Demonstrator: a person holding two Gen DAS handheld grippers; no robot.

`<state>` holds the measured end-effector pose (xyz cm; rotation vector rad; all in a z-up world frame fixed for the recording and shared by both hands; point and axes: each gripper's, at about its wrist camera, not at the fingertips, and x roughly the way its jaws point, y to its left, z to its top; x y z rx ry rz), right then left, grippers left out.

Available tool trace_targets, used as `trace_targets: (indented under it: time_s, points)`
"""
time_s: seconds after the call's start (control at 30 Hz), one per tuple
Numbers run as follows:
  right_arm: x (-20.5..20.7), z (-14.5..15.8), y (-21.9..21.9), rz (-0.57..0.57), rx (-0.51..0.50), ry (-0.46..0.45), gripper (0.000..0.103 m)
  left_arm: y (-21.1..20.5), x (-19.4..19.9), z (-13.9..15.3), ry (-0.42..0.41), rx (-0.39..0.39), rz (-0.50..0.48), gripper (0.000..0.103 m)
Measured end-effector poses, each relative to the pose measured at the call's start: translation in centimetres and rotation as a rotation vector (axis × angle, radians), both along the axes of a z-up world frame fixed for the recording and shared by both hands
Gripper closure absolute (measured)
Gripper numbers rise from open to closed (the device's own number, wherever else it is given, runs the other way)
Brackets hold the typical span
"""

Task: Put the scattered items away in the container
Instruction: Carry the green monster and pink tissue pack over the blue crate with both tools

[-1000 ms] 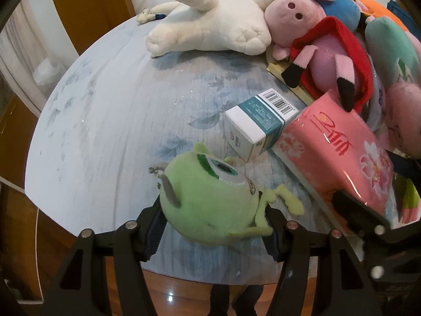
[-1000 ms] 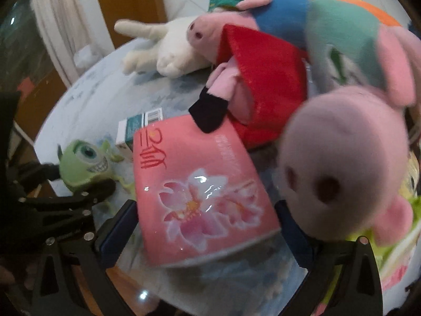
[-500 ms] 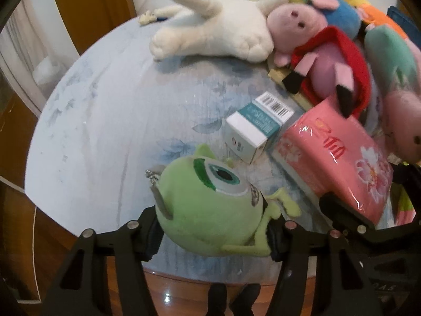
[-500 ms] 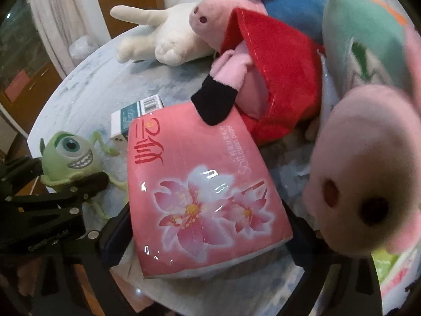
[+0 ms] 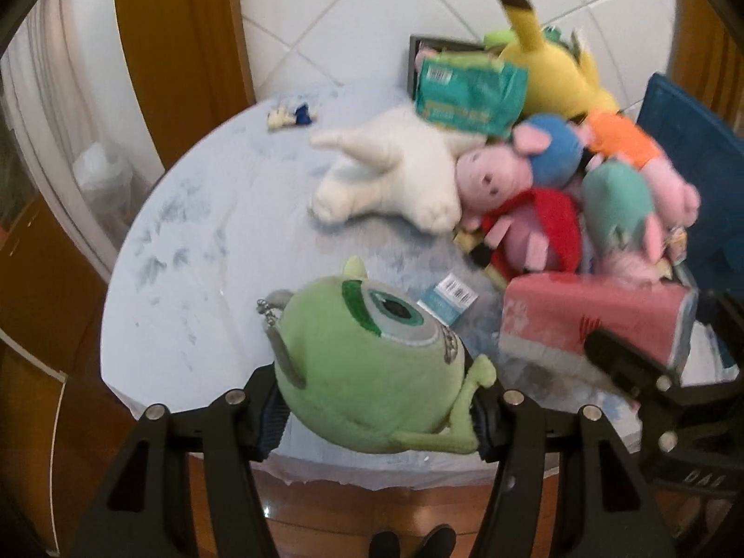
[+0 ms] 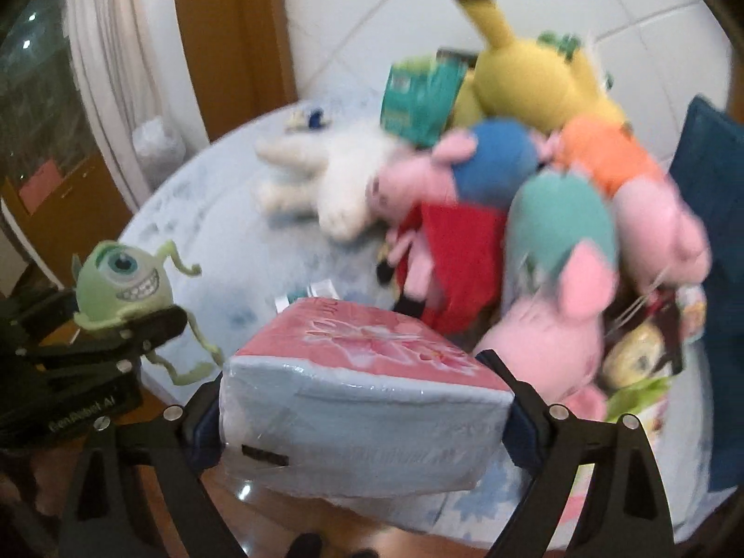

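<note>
Gripping green one-eyed plush [image 5: 372, 372] in left gripper [image 5: 376, 414] jaws, right gripper [image 6: 362, 423] clamping seemingly tissue pack [image 6: 367, 400]

Four pig plushies [image 5: 493, 176], one green monster [image 5: 372, 362], one tissue pack [image 6: 367, 400]

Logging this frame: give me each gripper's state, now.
Left gripper: closed on the green one-eyed plush.
Right gripper: closed on the pink tissue pack.
</note>
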<state>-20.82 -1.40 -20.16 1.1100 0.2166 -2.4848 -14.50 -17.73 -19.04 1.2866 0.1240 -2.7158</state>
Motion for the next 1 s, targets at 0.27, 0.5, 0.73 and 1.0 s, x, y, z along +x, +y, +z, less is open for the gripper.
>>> trace_targets:
  time_s: [0.27,0.5,0.73,1.0]
  points:
    - [2.5,6.9,1.5,-0.096,0.002,0.134,0.009,1.8,0.9,5.4,0.093,0.022,-0.087,0.043]
    - [5.0,12.1,6.6,-0.227,-0.005,0.235,0.009,6.9,0.6,9.6,0.175,0.036,-0.207,0.043]
    - [7.8,17.1,17.2,-0.422,-0.051,0.348,0.009,16.3,-0.6,14.1,0.274,0.054,-0.367,0.043]
    - [9.8,21.0,34.1,-0.631,-0.055,0.47,0.009,34.8,-4.0,20.1,0.399,0.076,-0.556,0.043]
